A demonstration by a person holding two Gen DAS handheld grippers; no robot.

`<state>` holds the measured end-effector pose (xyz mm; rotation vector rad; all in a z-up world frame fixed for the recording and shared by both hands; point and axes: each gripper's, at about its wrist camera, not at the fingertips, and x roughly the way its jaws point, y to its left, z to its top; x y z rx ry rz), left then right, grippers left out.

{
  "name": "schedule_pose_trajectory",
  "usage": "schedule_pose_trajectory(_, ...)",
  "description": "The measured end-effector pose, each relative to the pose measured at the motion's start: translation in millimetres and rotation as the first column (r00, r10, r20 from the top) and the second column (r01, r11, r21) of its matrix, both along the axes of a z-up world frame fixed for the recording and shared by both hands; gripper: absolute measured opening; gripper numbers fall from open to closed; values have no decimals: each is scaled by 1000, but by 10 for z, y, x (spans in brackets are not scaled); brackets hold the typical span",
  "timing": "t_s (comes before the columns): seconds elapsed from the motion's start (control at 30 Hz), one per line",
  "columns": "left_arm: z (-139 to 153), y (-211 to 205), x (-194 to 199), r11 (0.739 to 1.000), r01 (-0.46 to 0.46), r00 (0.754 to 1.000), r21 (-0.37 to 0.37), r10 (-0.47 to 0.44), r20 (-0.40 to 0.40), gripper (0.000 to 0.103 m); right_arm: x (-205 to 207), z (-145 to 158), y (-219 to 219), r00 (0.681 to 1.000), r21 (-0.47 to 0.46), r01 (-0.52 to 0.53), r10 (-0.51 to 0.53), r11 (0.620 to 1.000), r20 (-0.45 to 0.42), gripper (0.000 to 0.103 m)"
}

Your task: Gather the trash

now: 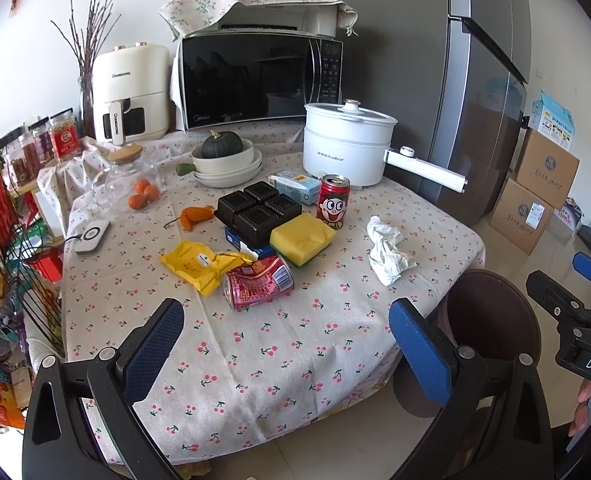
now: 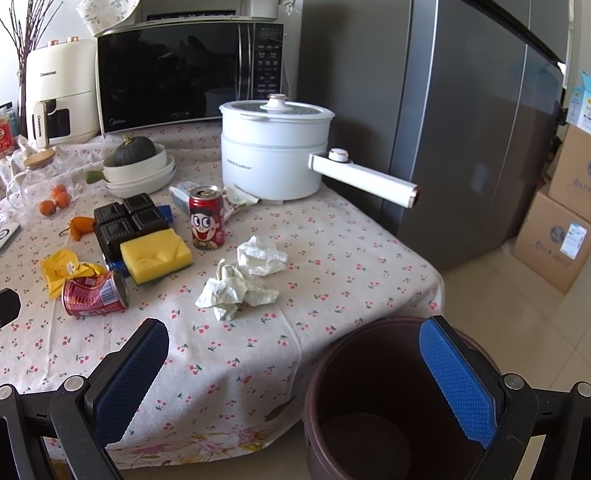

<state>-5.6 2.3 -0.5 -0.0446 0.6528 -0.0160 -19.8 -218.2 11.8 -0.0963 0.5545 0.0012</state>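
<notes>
Trash lies on the cherry-print table (image 1: 279,352): a crushed red can (image 1: 258,282) (image 2: 94,292) on its side, a torn yellow wrapper (image 1: 199,264) (image 2: 65,269), crumpled white tissue (image 1: 387,254) (image 2: 241,282), and an upright red cartoon can (image 1: 332,201) (image 2: 207,218). A dark brown bin (image 2: 391,400) (image 1: 491,312) stands on the floor at the table's near right corner. My left gripper (image 1: 287,344) hangs open over the table's front, short of the crushed can. Open and holding nothing, my right gripper (image 2: 295,376) straddles the table corner and the bin.
A yellow sponge (image 1: 303,238), black ridged trays (image 1: 260,210), a white electric pot (image 1: 349,142) with a long handle, stacked bowls with a squash (image 1: 227,158), a microwave (image 1: 255,80) and air fryer (image 1: 129,94) fill the back. A fridge (image 2: 475,112) and cardboard boxes (image 2: 567,232) stand right.
</notes>
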Motion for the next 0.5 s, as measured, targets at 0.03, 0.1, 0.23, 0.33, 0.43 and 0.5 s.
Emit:
schedule_pose_trajectory(0.03,-2,-2,-1,1000,1,1000,2,-1,0,103,0,-1,-3,1000,0,0,0,1000,-1,103)
schedule_pose_trajectory(0.1,-9,-1,-2,1000,1,1000,7,-1,0,103,-3,-2,-2,1000,1,0,0,1000,-1,103)
schedule_pose_trajectory(0.23,-18,29,-8,1000,1,1000,11,-1,-2,103,-7,-1,-1,1000,0,-1,1,1000,3,103)
schedule_pose_trajectory(0.33,-20,7,-15,1000,2,1000,8,-2,2,103,-8,-2,-1,1000,0,-1,1,1000,3,103)
schedule_pose_trajectory(0.43,-20,1,-13,1000,3,1000,7,-3,1,103,-7,-5,0,1000,-1,0,0,1000,2,103)
schedule_pose_trajectory(0.5,-26,15,-20,1000,4,1000,7,-4,1,103,-6,-8,1,1000,-2,1,-1,1000,0,103)
